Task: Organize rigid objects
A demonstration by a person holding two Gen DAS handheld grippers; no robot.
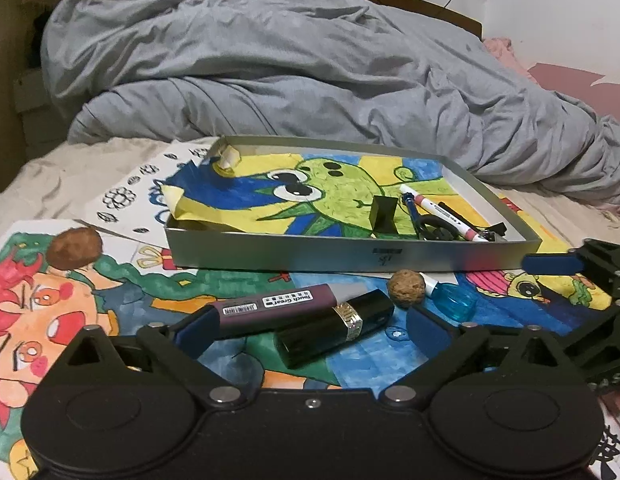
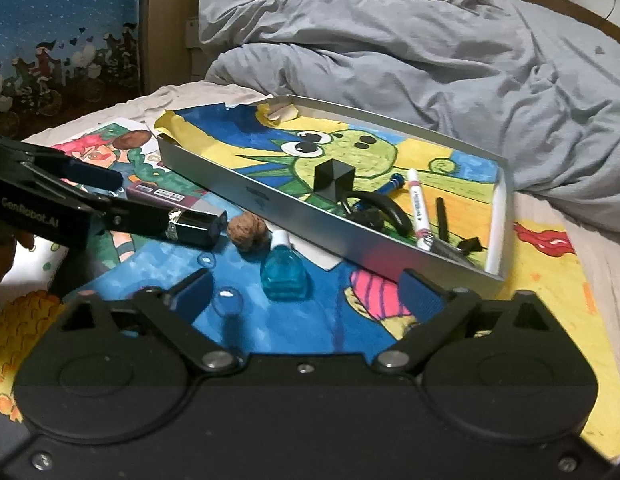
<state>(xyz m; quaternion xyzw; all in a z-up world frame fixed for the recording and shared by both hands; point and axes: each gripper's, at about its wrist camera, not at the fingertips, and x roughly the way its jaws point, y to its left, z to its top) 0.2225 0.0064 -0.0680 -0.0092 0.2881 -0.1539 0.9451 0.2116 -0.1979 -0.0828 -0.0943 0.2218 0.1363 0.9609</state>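
Note:
A shallow grey box (image 1: 349, 254) (image 2: 270, 196) lined with a frog drawing holds a black cube (image 1: 383, 214) (image 2: 333, 176), a pink marker (image 1: 441, 212) (image 2: 417, 208), scissors and small black pieces. In front of it lie a black lipstick tube (image 1: 335, 326) (image 2: 196, 226), a purple Touch Great marker (image 1: 276, 308) (image 2: 162, 196), a walnut (image 1: 407, 289) (image 2: 246, 233) and a small blue bottle (image 1: 453, 300) (image 2: 284, 272). My left gripper (image 1: 310, 330) is open around the lipstick tube and marker. My right gripper (image 2: 306, 292) is open, just short of the blue bottle.
A second walnut (image 1: 74, 248) (image 2: 132, 139) lies at the left on coloured drawings that cover the bed. A rumpled grey duvet (image 1: 290, 60) (image 2: 429, 40) is heaped behind the box. The right gripper's fingers (image 1: 549, 265) show at the right of the left wrist view.

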